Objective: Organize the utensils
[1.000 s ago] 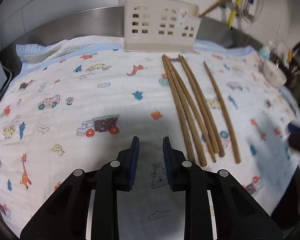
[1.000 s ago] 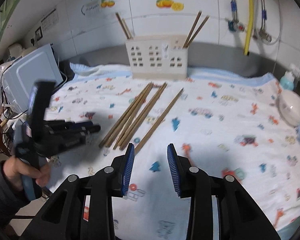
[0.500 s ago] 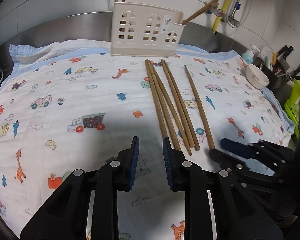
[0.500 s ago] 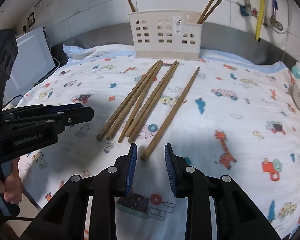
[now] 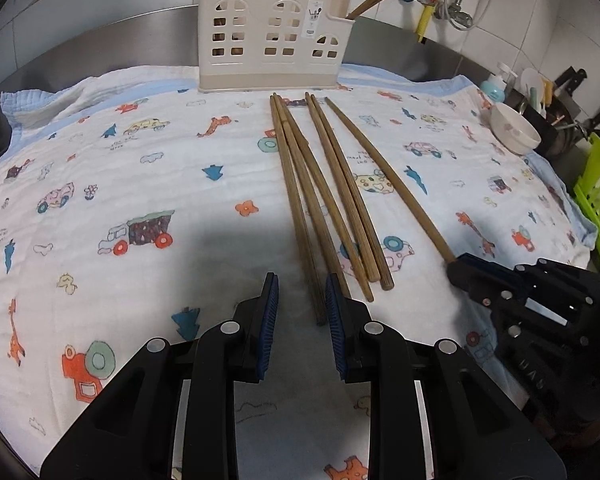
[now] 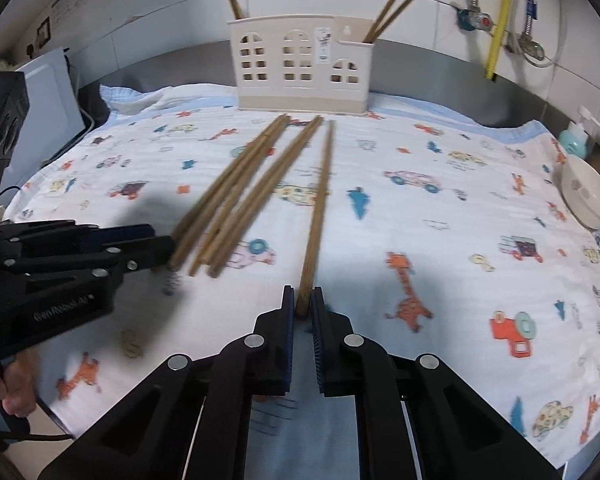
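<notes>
The right gripper has just closed its fingers on the near end of the lone chopstick lying right of the bundle; the left gripper hovers part-open, empty.

Left gripper fingers apart over chopstick bundle; right gripper clamps lone chopstick.

The only lettering I can make out is "GenRobot.AI", in pale print along the black side of the left gripper, off to the left of the right gripper. The small sticker on the cream utensil holder, straight ahead, is too small to read.
</notes>
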A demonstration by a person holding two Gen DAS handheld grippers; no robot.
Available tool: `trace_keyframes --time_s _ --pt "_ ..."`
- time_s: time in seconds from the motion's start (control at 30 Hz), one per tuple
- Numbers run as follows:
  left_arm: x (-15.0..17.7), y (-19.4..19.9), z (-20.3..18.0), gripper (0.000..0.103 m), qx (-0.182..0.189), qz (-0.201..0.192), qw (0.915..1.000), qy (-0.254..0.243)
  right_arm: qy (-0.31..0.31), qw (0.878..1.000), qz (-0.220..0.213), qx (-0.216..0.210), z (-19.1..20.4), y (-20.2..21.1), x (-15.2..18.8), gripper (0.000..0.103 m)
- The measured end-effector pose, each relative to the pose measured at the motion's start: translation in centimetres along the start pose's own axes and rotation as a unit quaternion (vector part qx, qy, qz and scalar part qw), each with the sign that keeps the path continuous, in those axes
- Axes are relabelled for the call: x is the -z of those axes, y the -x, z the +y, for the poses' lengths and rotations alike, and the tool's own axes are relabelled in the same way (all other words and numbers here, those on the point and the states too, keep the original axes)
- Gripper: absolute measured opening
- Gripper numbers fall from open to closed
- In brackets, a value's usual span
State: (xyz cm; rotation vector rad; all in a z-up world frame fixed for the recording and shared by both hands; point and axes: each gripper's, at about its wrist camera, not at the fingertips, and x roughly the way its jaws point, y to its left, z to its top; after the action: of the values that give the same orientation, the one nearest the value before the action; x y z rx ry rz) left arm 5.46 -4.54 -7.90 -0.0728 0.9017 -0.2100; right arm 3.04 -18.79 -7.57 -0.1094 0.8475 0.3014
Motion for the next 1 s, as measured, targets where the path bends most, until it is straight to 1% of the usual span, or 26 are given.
trace_keyframes --time_s 0.07,0.1,0.17,0.2,0.23,0.33,0.37,0.4,0.43,0.53,0.6,0.63,0.67,0.73,0.8,0.97,1.0 --pt "-0.1 -0.1 -0.1 0.023 -0.021 -0.002 0.9997 -0.010 -0.006 1.000 -0.001 0.009 -0.7 0.1 0.0 0.008" --pt "-0.2 -0.3 -0.2 0.023 -0.036 -0.005 0.9992 -0.017 -0.009 1.000 0.000 0.007 -1.0 0.0 0.0 0.008" --pt "-0.4 -0.5 -0.2 0.022 -0.050 -0.007 0.9984 -0.025 -0.014 1.000 0.000 0.001 -1.3 -0.1 -0.1 0.008" --pt "-0.7 -0.8 -0.3 0.022 -0.074 -0.012 0.9967 -0.031 -0.014 1.000 0.000 0.000 -1.4 -0.2 -0.1 0.008" --pt "-0.9 -0.9 -0.2 0.022 -0.082 -0.014 0.9961 -0.030 -0.015 1.000 -0.001 -0.002 -1.4 -0.3 -0.1 0.008" --pt "-1.6 -1.3 0.3 0.021 -0.078 -0.016 0.9968 -0.007 -0.016 1.000 -0.004 -0.007 -1.3 -0.5 -0.2 0.010" --pt "-1.6 -1.4 0.2 0.019 -0.072 -0.017 0.9972 -0.006 -0.016 1.000 -0.005 -0.009 -1.3 -0.6 -0.3 0.010" --pt "-1.6 -1.4 -0.1 0.019 -0.065 -0.016 0.9977 -0.008 -0.015 1.000 -0.006 -0.010 -1.3 -0.6 -0.3 0.010" --pt "-1.6 -1.5 -0.5 0.019 -0.059 -0.014 0.9979 -0.020 -0.015 1.000 -0.007 -0.010 -1.3 -0.7 -0.3 0.009" --pt "-1.6 -1.7 -0.9 0.020 -0.056 -0.011 0.9975 -0.042 -0.020 1.000 -0.010 -0.015 -1.6 -0.8 -0.4 0.007" --pt "-1.7 -1.8 -0.7 0.020 -0.047 -0.008 0.9981 -0.039 -0.020 1.000 -0.010 -0.018 -1.7 -0.7 -0.4 0.007" --pt "-1.8 -1.7 -0.5 0.019 -0.042 -0.006 0.9983 -0.039 -0.021 1.000 -0.011 -0.019 -1.7 -0.6 -0.4 0.007" --pt "-1.9 -1.7 -0.4 0.014 -0.042 -0.005 0.9984 -0.038 -0.022 0.999 -0.011 -0.020 -1.8 -0.5 -0.4 0.007" --pt "-2.0 -1.6 0.3 0.008 -0.031 -0.004 0.9992 -0.027 -0.021 0.999 -0.017 -0.022 -1.9 0.1 -0.6 0.007" --pt "-2.0 -1.2 0.9 0.006 -0.015 -0.005 0.9998 -0.015 -0.019 0.999 -0.030 -0.020 -2.1 1.3 -1.0 0.007" --pt "-2.2 1.2 1.9 0.006 -0.003 -0.041 0.9991 -0.007 -0.016 0.997 -0.077 -0.022 -2.9 4.9 -3.0 0.007" --pt "-2.4 2.0 2.1 0.005 -0.003 -0.054 0.9985 -0.005 -0.014 0.996 -0.086 -0.022 -3.0 5.6 -3.5 0.007"
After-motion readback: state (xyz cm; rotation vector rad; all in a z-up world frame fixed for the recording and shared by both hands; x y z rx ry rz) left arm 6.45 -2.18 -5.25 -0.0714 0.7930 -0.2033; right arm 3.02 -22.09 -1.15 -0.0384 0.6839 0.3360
